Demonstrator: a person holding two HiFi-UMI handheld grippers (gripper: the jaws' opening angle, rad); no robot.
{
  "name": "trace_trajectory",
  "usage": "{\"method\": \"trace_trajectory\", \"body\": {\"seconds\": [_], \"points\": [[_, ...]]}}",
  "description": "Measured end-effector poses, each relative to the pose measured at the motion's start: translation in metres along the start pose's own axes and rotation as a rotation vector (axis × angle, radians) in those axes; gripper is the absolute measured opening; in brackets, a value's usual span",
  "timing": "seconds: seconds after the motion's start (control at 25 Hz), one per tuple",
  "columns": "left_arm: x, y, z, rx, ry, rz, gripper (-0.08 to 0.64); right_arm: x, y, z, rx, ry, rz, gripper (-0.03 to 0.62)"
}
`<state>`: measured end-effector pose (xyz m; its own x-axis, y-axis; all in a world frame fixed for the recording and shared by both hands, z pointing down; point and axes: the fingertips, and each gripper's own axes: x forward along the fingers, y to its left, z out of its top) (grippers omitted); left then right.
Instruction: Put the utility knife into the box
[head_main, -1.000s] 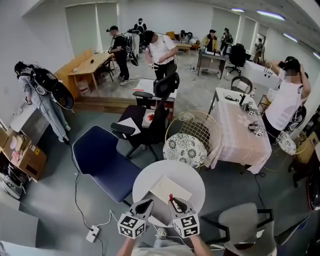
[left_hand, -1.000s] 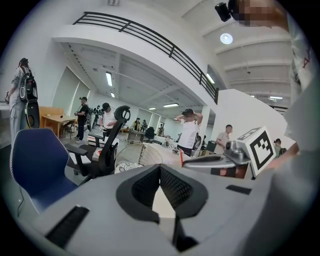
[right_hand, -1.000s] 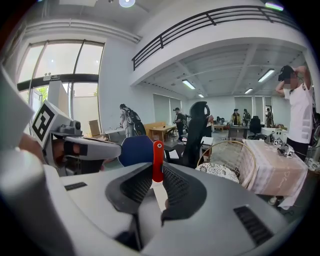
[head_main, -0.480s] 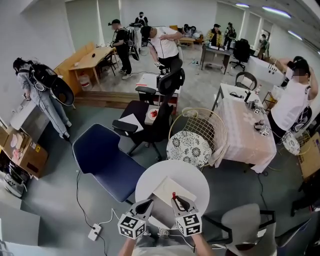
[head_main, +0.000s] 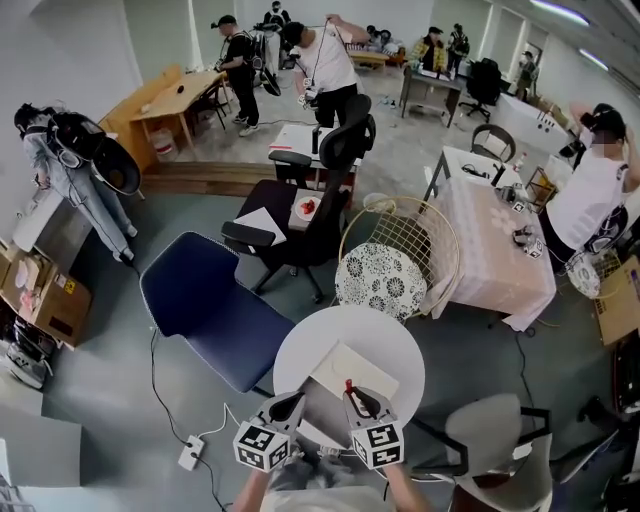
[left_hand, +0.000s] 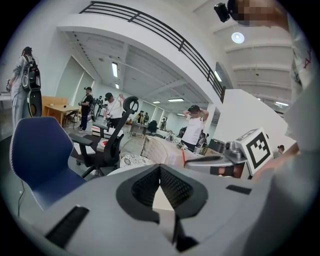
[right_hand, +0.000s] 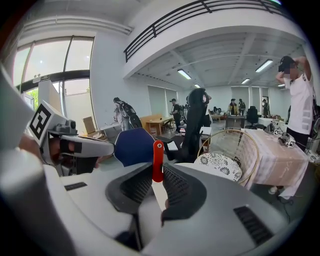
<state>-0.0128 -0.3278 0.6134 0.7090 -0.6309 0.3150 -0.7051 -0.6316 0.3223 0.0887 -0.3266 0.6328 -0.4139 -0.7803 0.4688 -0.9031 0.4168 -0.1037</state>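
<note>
The round white surface (head_main: 305, 352) takes up the middle of the head view, and the pale, flat box (head_main: 352, 368) lies on it, nearer the person. Whether its top is open cannot be told from here.

Both claws hover at the near rim of the surface, just short of the box. The left claw (head_main: 292, 404) has its jaws together at the tips, and its own view shows nothing caught between them (left_hand: 160, 168). The right claw (head_main: 353, 396) is clamped on the utility knife (head_main: 348, 386). In the right gripper view, the red handle (right_hand: 158, 159) stands upright between the ribbed pads, its end poking past the tips. The knife is therefore in the air, not yet in the box.

The step in hand looks like the carry to the box. To do it well, the right claw should probably hold its clamp until the knife is low over the box's inside, tilting so the handle lies along the length of the box. Only then should the jaws part. The left claw, being free, could steady the box's near edge or lift a flap if one is shut. A release from high up risks a bounce off the light box.
</note>
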Motion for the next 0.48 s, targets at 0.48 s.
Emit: {"method": "trace_trajectory", "body": {"seconds": [0.48], "points": [[-0.009, 0.002, -0.048, -0.064, 0.095, -0.021, 0.012, -0.001, 0.019, -0.06, 0.07, 0.122, 0.0, 0.072]]}}
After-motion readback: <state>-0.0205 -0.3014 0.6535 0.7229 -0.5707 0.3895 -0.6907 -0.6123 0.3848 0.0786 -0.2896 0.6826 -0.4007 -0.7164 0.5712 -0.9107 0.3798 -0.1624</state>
